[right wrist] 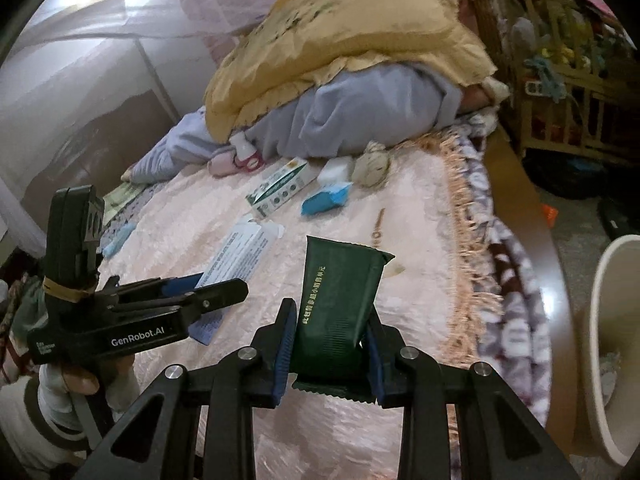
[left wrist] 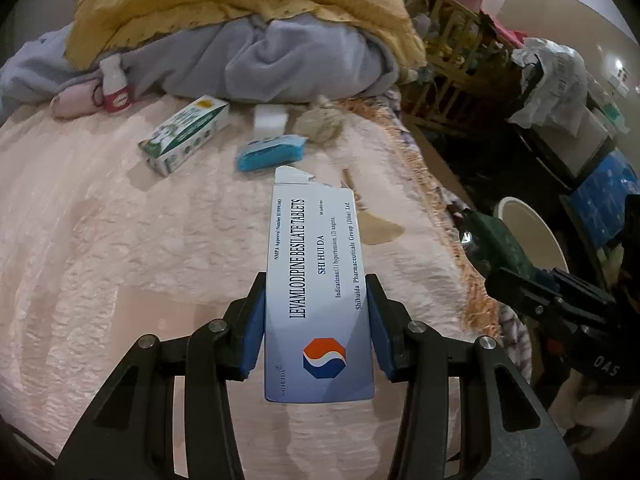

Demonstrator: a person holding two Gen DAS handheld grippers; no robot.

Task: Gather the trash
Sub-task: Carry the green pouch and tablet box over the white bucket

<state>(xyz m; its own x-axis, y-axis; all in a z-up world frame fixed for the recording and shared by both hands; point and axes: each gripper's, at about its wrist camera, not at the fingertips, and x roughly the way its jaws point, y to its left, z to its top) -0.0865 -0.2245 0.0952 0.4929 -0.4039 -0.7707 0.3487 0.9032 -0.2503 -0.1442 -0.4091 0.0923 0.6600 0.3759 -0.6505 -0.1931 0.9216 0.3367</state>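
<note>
My left gripper (left wrist: 317, 284) is shut on a white tablet box (left wrist: 316, 280) with blue print, held above the pink bedspread (left wrist: 120, 260). It also shows in the right wrist view (right wrist: 240, 252). My right gripper (right wrist: 330, 312) is shut on a dark green wrapper (right wrist: 340, 292), also seen in the left wrist view (left wrist: 496, 244). Farther back on the bed lie a green-and-white box (left wrist: 184, 134), a blue packet (left wrist: 272, 152), a white block (left wrist: 270, 120) and a small pink-capped bottle (left wrist: 114, 86).
A cream waste bin (right wrist: 612, 344) stands on the floor right of the bed, seen also in the left wrist view (left wrist: 532, 228). A yellow and grey blanket pile (left wrist: 240, 32) covers the bed's far end. A wooden crib (right wrist: 552, 80) and clutter stand at the right.
</note>
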